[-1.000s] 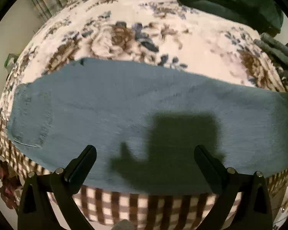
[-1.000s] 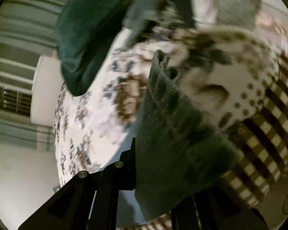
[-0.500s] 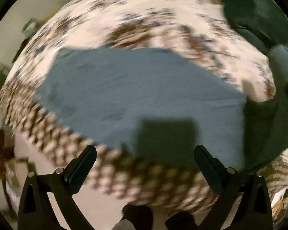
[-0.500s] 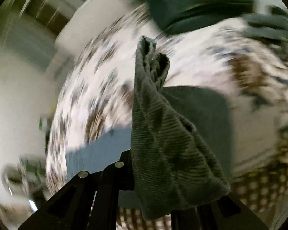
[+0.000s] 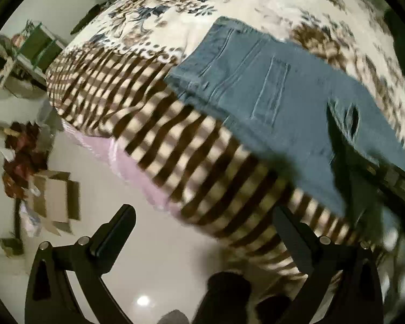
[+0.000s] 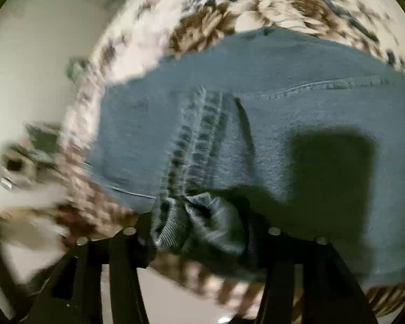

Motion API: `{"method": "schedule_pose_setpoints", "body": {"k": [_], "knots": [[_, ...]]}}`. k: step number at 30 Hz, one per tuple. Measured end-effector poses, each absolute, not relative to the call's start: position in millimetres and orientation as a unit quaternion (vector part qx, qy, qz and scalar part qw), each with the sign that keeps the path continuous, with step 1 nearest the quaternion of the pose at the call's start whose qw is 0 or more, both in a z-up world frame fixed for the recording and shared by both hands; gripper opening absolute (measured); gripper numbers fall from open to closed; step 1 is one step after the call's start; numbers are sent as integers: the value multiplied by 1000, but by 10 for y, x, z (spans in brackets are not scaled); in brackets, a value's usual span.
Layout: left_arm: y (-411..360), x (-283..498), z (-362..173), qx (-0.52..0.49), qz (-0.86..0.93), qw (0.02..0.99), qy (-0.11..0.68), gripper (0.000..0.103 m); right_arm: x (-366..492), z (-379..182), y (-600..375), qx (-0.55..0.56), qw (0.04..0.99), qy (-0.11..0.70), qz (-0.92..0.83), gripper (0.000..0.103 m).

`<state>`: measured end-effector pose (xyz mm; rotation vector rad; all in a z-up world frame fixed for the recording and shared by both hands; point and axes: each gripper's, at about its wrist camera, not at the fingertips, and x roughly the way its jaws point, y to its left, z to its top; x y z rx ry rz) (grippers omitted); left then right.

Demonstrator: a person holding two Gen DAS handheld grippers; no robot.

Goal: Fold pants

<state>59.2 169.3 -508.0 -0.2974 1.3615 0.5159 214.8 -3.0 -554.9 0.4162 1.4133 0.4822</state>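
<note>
Blue denim pants (image 5: 272,89) lie flat on a floral bedspread (image 5: 175,2), waistband end toward the bed's striped edge. My left gripper (image 5: 202,224) is open and empty, off the bed's side, over the floor, apart from the pants. My right gripper (image 6: 199,232) is shut on a bunched hem of the pants (image 6: 197,221), held low over the rest of the pants (image 6: 297,86). The right gripper's dark body also shows at the right of the left wrist view (image 5: 391,181).
The bedspread's brown-and-cream striped border (image 5: 175,140) hangs over the bed's side. A cardboard box (image 5: 54,202) and clutter lie on the pale floor at left. A green shelf (image 5: 37,46) stands by the wall.
My right gripper has carried the held hem across over the pants toward the waistband end. My left gripper has swung away from the pants, off the bed's edge toward the floor.
</note>
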Motion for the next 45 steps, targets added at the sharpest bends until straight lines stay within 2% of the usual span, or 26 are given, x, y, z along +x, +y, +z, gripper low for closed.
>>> {"method": "schedule_pose_setpoints", "body": {"k": [3,6,12,14,15,16,17,19,25,29,32,34,35,36,37,39,45], "knots": [[1576,909,-5001,-164,201,757,600,103,2144,-5431,-477,225,720,628,190,65],[1384,1333,-5024,-190,154,770,590,103,2140,-5408,-971,230,726,632,142,69],[979,2150,-5606,-148,91,746,643,102,2190,-5470,-1609,227,733,637,78,74],[898,2278,-5745,-135,77,744,650,69,2233,-5538,-1707,205,733,646,55,74],[841,2321,-5769,-123,70,749,648,35,2226,-5585,-1754,194,732,652,46,74],[801,2339,-5759,-112,64,754,643,24,2281,-5616,-1764,185,729,657,38,76],[745,2340,-5735,-103,54,763,636,20,2278,-5651,-1790,180,727,662,33,78],[625,2303,-5612,-66,47,778,623,16,2286,-5699,-1785,176,726,664,32,79],[659,2336,-5176,-67,41,812,579,16,2300,-5627,-1707,165,731,661,30,80],[758,2520,-5439,-60,50,798,598,18,2348,-5610,-1562,153,731,664,33,82],[790,2538,-5634,-58,51,789,610,24,2387,-5631,-1453,125,730,672,27,85],[843,2482,-5576,-73,56,795,600,34,2404,-5621,-1387,100,733,672,22,88],[871,2442,-5542,-80,62,796,597,39,2405,-5609,-1363,91,736,671,20,93],[915,2387,-5497,-89,70,796,594,52,2408,-5597,-1335,80,738,670,19,99],[968,2325,-5443,-100,78,798,589,73,2408,-5580,-1300,65,741,668,14,101],[1103,2155,-5313,-128,91,805,573,90,2408,-5549,-1268,57,745,664,9,101],[1641,1514,-5091,-193,167,803,539,90,2403,-5412,-1176,49,750,660,7,101]]}}
